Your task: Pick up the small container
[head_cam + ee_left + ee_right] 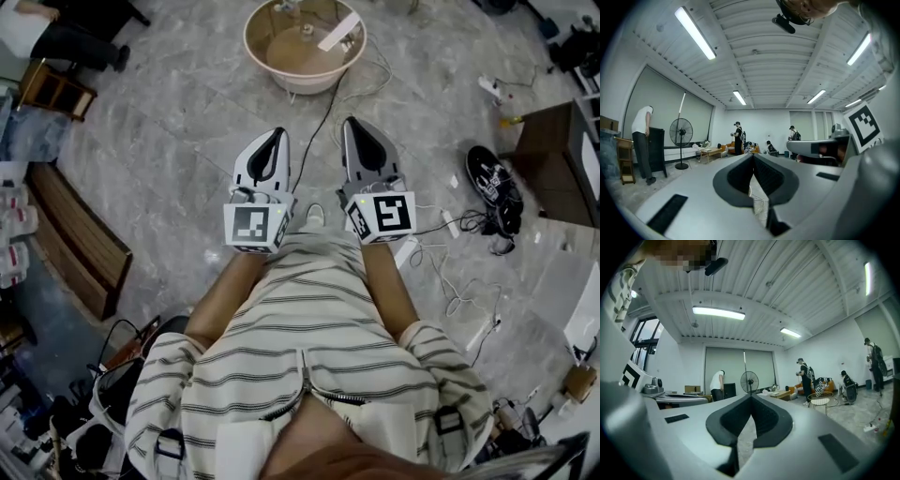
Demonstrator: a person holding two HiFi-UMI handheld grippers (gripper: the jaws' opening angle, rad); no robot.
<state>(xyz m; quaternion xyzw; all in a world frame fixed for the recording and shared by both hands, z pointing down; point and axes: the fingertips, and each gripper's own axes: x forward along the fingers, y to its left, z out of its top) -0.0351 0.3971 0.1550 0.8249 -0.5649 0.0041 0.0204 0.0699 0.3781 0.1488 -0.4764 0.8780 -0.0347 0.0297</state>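
Both grippers are held side by side at waist height in the head view, pointing forward above the grey stone floor. The left gripper [277,134] has its jaws shut with nothing between them, as the left gripper view [753,155] also shows. The right gripper [350,122] is likewise shut and empty [751,396]. Ahead of them stands a round beige tray-top table [272,58]. A small pale object [306,30] sits at its middle and a white strip [337,31] lies beside it. I cannot tell whether that object is the small container.
A black cable [323,122] runs on the floor between the grippers. Black shoes [494,183] and a dark cabinet [553,155] are at the right, with white cables [455,281] nearby. A wooden bench [80,239] lies at the left. People and a standing fan [680,133] are far off.
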